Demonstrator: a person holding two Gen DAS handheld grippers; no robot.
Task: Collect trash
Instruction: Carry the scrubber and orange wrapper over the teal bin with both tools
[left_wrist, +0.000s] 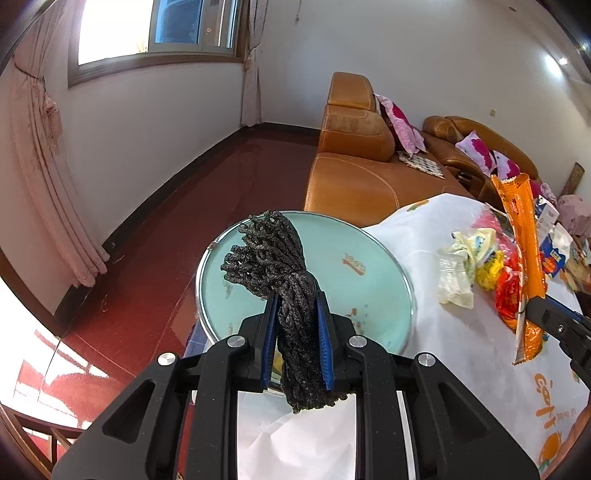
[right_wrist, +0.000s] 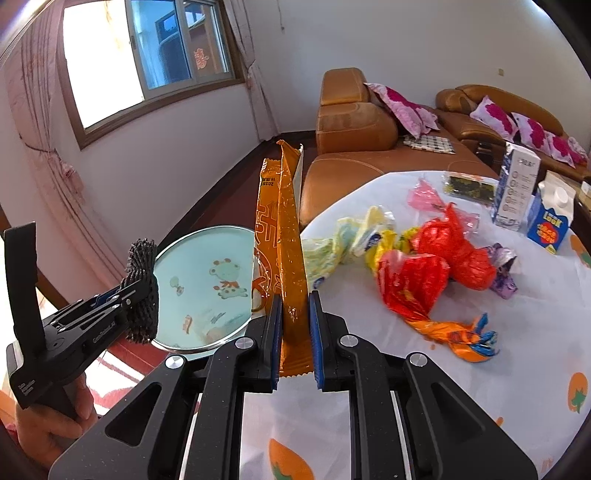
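My left gripper (left_wrist: 297, 306) is shut on a bundle of dark knotted netting (left_wrist: 273, 254) and holds it above a round pale-green basin (left_wrist: 369, 251) with a metal rim. In the right wrist view the left gripper (right_wrist: 142, 295) with the netting (right_wrist: 142, 266) hangs at the left over that basin (right_wrist: 195, 258). My right gripper (right_wrist: 295, 306) is shut on a long orange snack wrapper (right_wrist: 282, 236) that stands upright. In the left wrist view the right gripper (left_wrist: 535, 308) holds the wrapper (left_wrist: 524, 240) at the right.
A white tablecloth with orange prints (right_wrist: 480, 387) carries crumpled trash: red plastic bags (right_wrist: 443, 254), yellowish wrappers (right_wrist: 354, 236), a pink bag (right_wrist: 424, 195), a purple wrapper (right_wrist: 504, 269), two cartons (right_wrist: 550, 218). An orange leather sofa (right_wrist: 354, 129) stands behind.
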